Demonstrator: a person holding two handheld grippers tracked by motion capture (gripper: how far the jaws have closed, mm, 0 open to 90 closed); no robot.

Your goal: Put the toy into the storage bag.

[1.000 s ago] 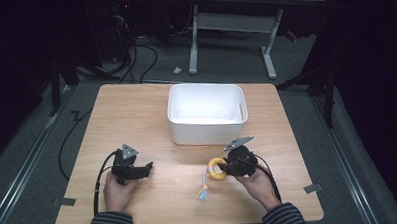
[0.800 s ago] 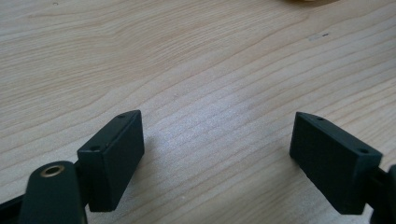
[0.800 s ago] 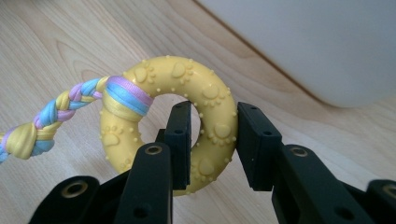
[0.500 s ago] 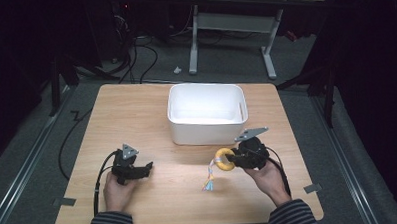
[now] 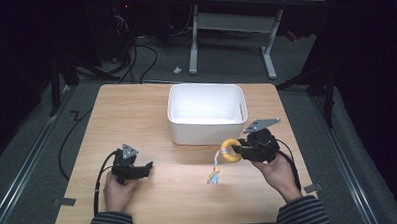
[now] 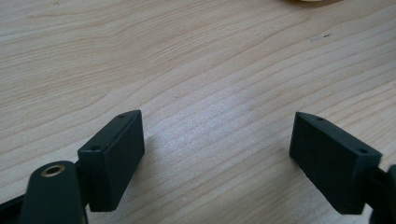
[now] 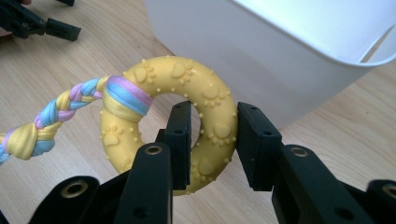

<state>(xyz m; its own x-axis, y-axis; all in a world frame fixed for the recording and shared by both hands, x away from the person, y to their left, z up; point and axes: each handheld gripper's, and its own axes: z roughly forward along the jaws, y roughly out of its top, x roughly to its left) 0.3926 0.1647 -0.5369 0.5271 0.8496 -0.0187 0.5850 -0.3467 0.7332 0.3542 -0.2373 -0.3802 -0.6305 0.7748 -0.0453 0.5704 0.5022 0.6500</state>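
Wooden bench [image 5: 151, 118] under me: my right gripper [image 7: 212, 140] clamps the yellow ring toy [image 7: 187, 107], raised beside the white bin's [image 5: 207, 126] near-right corner; its braided tail [image 5: 214, 172] dangles. My left gripper [image 6: 217, 154] gapes empty near the front-left edge.

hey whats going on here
A person at a wooden table holds a gripper in each hand. The right gripper is shut on a yellow ring toy with a braided rope tail, lifted beside a white bin. The left gripper rests open on the table, holding nothing.
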